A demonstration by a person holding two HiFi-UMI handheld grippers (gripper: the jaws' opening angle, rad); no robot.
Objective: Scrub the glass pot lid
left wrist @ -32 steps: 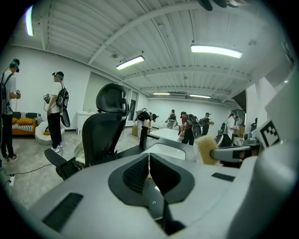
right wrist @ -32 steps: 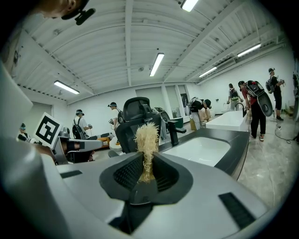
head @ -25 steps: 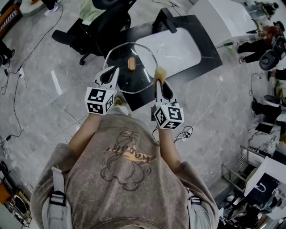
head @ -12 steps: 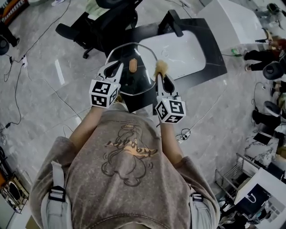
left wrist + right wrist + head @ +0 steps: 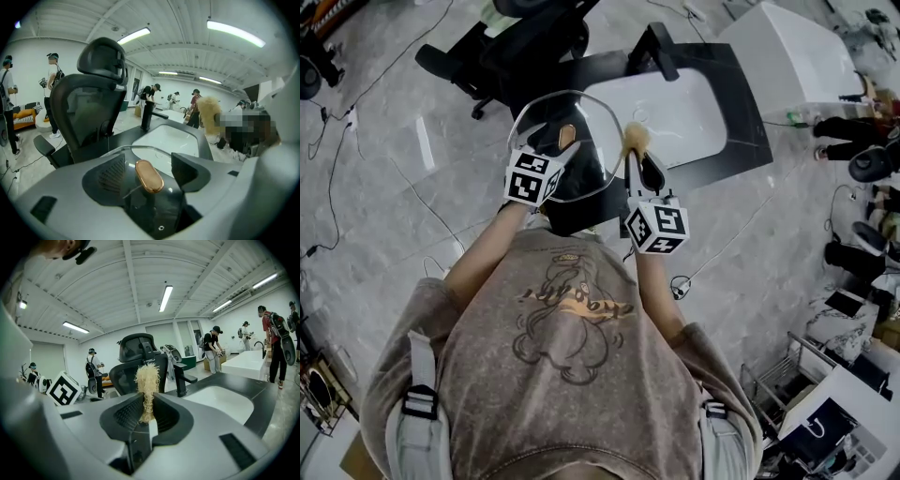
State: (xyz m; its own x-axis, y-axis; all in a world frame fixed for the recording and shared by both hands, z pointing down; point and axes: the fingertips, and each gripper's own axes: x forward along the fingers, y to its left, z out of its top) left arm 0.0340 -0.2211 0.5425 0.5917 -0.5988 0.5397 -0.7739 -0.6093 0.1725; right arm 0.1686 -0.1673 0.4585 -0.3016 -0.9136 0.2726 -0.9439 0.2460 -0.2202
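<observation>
Opening jaws, left gripper astride one lid; right gripper clamps one brush.

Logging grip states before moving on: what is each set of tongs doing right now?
Left tongs: opening, with the knob of the glass lid between them, not pinched.
Right tongs: closed on the scrub brush.

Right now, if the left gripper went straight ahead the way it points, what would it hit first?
Probably the copper knob of the glass pot lid: it sits right between the opening jaws of the left gripper, though depth is unclear.
</observation>
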